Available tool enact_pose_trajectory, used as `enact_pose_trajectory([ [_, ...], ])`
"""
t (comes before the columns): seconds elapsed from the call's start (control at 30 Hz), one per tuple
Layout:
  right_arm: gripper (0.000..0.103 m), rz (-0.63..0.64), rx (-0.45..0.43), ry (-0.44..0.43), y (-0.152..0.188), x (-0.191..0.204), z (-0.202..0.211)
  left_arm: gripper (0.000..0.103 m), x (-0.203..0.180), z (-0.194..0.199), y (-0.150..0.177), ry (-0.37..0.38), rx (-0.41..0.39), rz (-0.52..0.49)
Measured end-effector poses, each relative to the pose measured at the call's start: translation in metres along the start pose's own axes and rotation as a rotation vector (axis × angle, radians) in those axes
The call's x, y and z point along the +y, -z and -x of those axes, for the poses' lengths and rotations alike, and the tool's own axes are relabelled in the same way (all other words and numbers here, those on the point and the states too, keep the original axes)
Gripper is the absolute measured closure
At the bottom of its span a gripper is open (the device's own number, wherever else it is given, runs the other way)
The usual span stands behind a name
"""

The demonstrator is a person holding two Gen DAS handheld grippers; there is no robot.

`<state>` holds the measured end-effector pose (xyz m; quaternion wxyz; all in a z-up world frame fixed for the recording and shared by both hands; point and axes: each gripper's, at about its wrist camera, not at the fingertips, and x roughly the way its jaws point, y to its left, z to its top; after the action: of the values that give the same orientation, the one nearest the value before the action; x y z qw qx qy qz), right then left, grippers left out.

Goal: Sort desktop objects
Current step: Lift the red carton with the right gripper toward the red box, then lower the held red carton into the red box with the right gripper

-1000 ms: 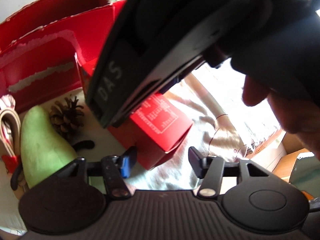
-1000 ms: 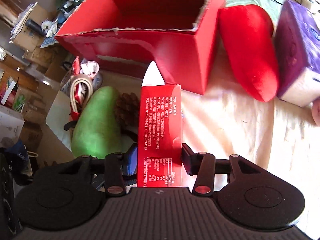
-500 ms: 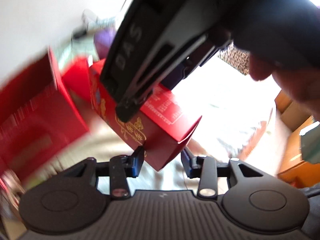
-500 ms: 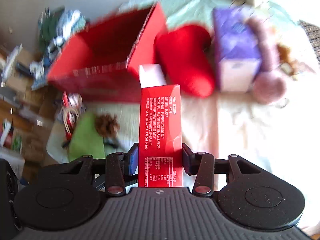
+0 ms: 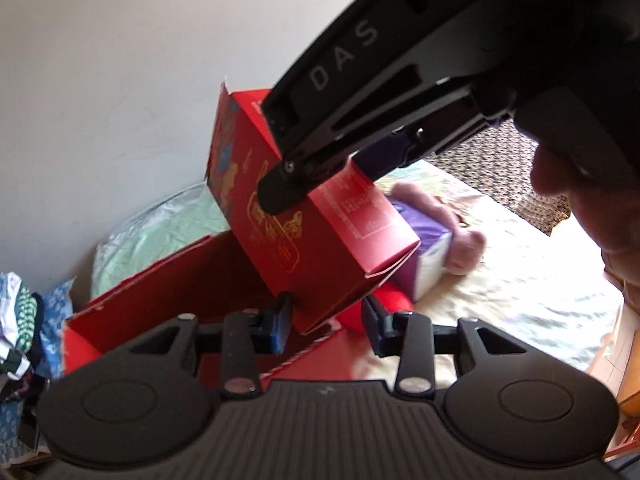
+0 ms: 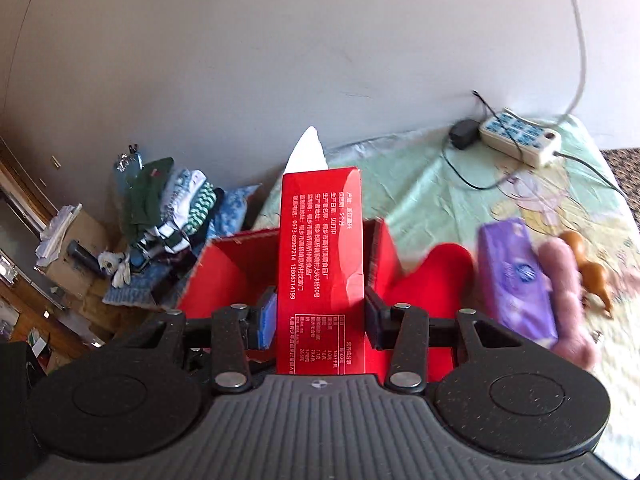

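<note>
My right gripper (image 6: 320, 320) is shut on a tall red carton (image 6: 322, 256) with white print and an open white flap, held up in front of the big open red box (image 6: 224, 276). In the left wrist view the same carton (image 5: 312, 232) hangs tilted over the red box (image 5: 160, 292), with the right gripper's black body (image 5: 400, 92) clamped on it from above. My left gripper (image 5: 326, 324) is open and empty, its fingers on either side of the carton's lower corner without pressing it.
A red plush (image 6: 432, 276), a purple tissue pack (image 6: 516, 280), a pink plush (image 6: 568, 296) and a brown gourd toy (image 6: 592, 272) lie on the sheet to the right. A power strip (image 6: 520, 136) lies at the back. Folded clothes (image 6: 168, 204) are piled at left.
The right gripper has lifted the red carton up and tilted it toward the red box. The left gripper has risen with it; the green plush and pine cone have dropped out of view.
</note>
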<state>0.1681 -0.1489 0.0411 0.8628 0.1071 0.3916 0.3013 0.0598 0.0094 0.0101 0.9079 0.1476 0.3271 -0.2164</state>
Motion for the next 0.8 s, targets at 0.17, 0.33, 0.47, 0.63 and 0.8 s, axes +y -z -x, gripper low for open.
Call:
enact_pose_trajectory([
  [0.17,0.057,0.02,0.001,-0.012,-0.009,0.037,-0.037,0.062,0.041,-0.012,0.011,-0.03,0.021,0.068],
  [0.33,0.057,0.014,0.023,-0.027,-0.007,0.066,-0.076,0.062,0.08,-0.032,0.024,-0.06,0.053,0.131],
  [0.47,0.057,0.001,0.063,-0.021,-0.003,0.083,-0.11,0.062,0.102,-0.045,0.037,-0.062,0.109,0.154],
  [0.63,0.057,-0.012,0.12,0.003,0.003,0.096,-0.145,0.062,0.121,-0.06,0.055,-0.05,0.179,0.176],
  [0.8,0.057,-0.011,0.176,0.022,0.007,0.106,-0.17,0.06,0.139,-0.064,0.066,-0.015,0.204,0.208],
])
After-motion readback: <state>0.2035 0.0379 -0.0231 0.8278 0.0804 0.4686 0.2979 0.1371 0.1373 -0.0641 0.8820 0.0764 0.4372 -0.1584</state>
